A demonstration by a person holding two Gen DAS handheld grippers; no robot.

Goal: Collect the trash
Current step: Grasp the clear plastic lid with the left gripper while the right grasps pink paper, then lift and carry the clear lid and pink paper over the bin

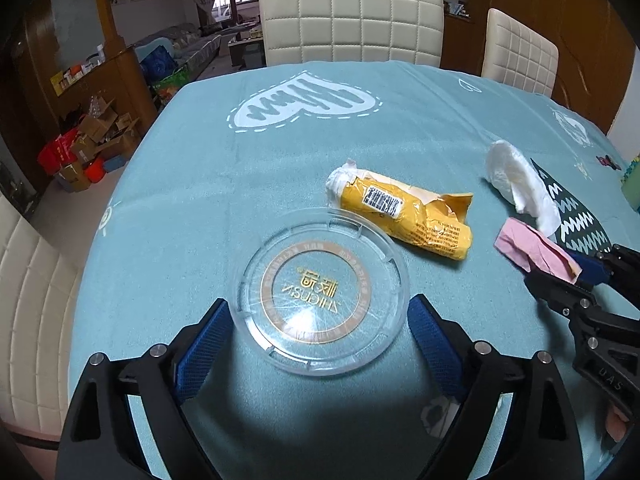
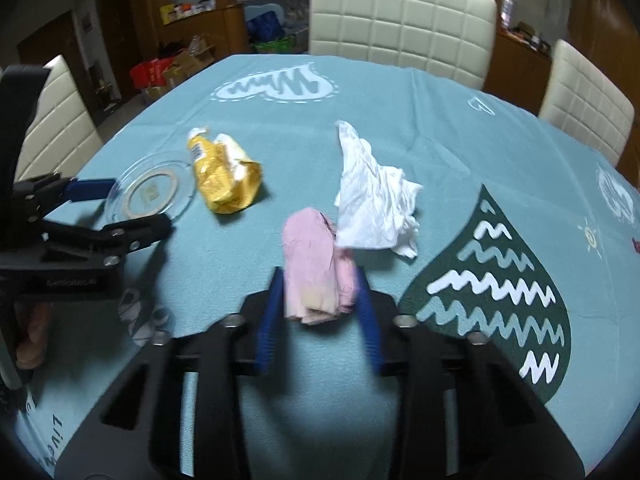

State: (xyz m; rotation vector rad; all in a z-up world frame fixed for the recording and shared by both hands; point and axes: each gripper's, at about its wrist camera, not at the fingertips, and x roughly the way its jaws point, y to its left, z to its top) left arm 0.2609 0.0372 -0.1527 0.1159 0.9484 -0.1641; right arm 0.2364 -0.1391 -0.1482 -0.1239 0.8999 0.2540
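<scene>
You are at the grasping step: your right gripper (image 2: 320, 300) has its jaws clenched on the pink paper wad (image 2: 316, 264) lying on the bench (image 1: 200, 184), while your left gripper (image 1: 320, 336) stands released around the clear lid (image 1: 324, 292). Next, lift the wad away. No trash bin is in view

On the teal printed tablecloth (image 1: 280, 160): one clear round plastic lid (image 1: 322, 292), one crumpled yellow wrapper (image 1: 408, 216), one crumpled white tissue (image 2: 376, 200), one pink folded paper wad (image 2: 316, 264). Cream quilted chairs (image 1: 352, 20): three. Two black-and-blue grippers (image 1: 320, 332).
</scene>
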